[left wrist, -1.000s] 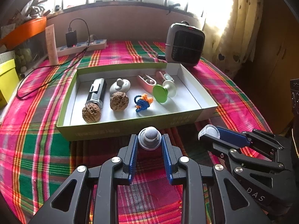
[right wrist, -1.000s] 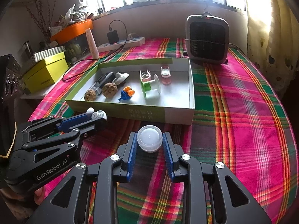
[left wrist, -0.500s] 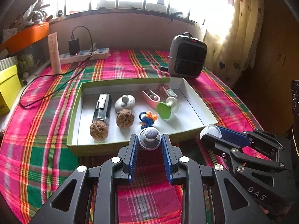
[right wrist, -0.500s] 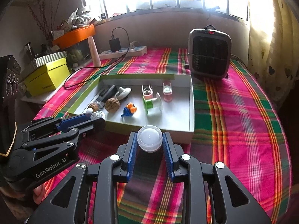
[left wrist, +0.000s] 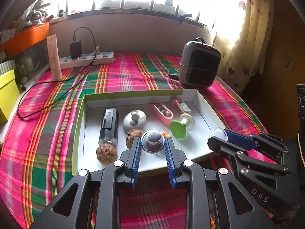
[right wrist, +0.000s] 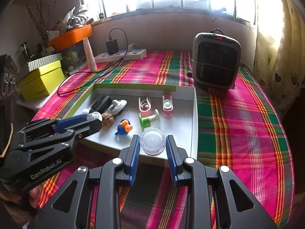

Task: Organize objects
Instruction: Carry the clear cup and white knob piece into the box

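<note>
My left gripper (left wrist: 152,145) is shut on a small grey round-topped object (left wrist: 153,140) and hangs over the near edge of the shallow green-and-white tray (left wrist: 80,114). My right gripper (right wrist: 152,145) is shut on a clear round jar (right wrist: 152,142), over the tray's (right wrist: 193,114) near right corner. In the tray lie a black cylinder (left wrist: 108,127), two walnuts (left wrist: 106,152), a white oval case (left wrist: 134,119), a blue-and-orange toy (right wrist: 124,127), a green spool (left wrist: 180,126) and two pink clips (left wrist: 164,112). Each gripper shows in the other's view, the right gripper (left wrist: 219,136) and the left gripper (right wrist: 93,118).
The tray rests on a pink-and-green plaid cloth (right wrist: 238,124). A grey heater (right wrist: 216,59) stands behind the tray's right end. A power strip (left wrist: 87,59) with a charger and black cable, a pale tube (left wrist: 54,57) and a yellow box (right wrist: 41,80) sit at the back left.
Both grippers have moved forward with their loads, from in front of the tray to over its near edge. The tray's contents have not shifted.
</note>
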Demonstrator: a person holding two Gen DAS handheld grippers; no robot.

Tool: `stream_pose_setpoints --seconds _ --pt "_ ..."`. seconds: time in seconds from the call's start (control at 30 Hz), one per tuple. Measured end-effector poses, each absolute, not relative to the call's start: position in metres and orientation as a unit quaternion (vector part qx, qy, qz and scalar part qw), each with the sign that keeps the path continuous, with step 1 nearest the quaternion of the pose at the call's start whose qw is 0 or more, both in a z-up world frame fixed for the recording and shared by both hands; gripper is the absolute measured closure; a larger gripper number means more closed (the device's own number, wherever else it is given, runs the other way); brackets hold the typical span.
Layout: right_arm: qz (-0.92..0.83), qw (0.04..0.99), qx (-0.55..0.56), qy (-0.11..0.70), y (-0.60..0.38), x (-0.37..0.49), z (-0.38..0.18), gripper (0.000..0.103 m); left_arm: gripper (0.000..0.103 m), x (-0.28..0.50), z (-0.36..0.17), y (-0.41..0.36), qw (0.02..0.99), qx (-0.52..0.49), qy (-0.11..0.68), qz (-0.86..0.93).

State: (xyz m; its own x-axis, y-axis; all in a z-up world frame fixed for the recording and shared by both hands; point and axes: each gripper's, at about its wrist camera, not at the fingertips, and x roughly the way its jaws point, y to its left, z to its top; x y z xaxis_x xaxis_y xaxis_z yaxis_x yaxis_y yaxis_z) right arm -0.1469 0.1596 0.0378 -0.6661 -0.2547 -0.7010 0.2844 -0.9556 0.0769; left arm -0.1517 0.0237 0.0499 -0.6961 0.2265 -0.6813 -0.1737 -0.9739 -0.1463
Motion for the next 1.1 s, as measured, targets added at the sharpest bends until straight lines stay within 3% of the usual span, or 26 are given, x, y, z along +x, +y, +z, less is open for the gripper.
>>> stream_pose_setpoints --seconds 1.1 --pt "-0.901 0.136 0.408 0.052 0.162 -0.204 0.015 0.074 0.079 -0.194 0.036 0.042 0.109 -0.387 0.004 0.915"
